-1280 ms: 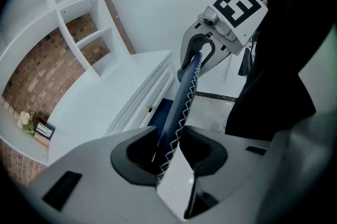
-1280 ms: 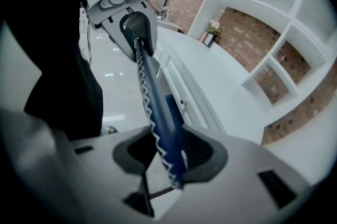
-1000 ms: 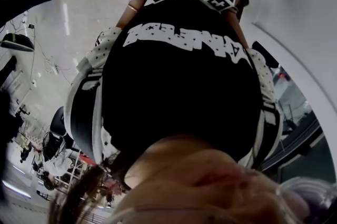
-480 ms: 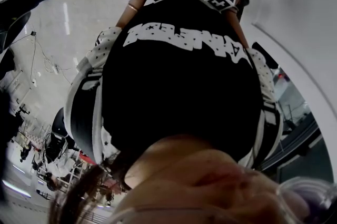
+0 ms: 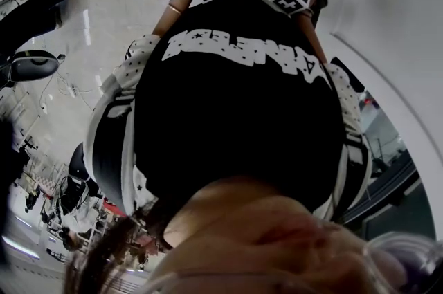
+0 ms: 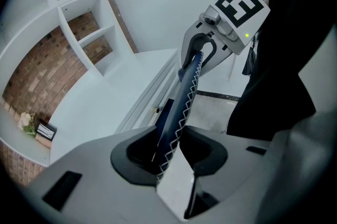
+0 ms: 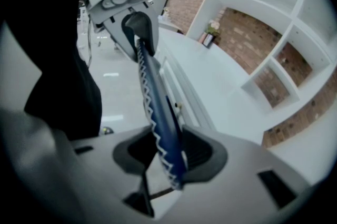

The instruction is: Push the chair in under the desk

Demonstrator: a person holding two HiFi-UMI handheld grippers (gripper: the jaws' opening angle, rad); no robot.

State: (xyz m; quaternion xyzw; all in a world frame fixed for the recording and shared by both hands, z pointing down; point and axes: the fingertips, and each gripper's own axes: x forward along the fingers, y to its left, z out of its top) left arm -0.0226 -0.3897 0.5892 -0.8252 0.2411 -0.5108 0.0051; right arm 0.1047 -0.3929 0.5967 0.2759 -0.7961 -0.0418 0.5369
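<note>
- The left gripper [image 6: 168,150] is partly closed, and its jaws pinch the blue, white-stitched top edge of the chair [image 6: 185,96]. Nothing else is in them.
- The right gripper [image 7: 167,157] has the same hold on the same edge a little way along, with its jaws clamped on the padding and not wide apart.
- Each gripper view shows the other gripper seated on that edge, so I have the chair back in a two-point hold.
- The head view is mostly filled by my black shirt [image 5: 242,120]. Both marker cubes sit at the top of the frame where they were a second ago.
- What has changed is the floor [image 5: 111,16] on the left. A dark rounded thing [image 5: 31,66] has slid into a new spot, though I cannot tell from this angle what it is.
- I read that as my body and the chair travelling together across the room, with no change in either hold.
- The white desk [image 6: 110,107] lies just ahead of the chair back in both gripper views, with the shelves [image 6: 79,22] beyond it.
- The chair back stands close to the desk's front edge, so I judge the push well along. The seat is hidden from me, so I cannot say whether it is under the top yet.
</note>
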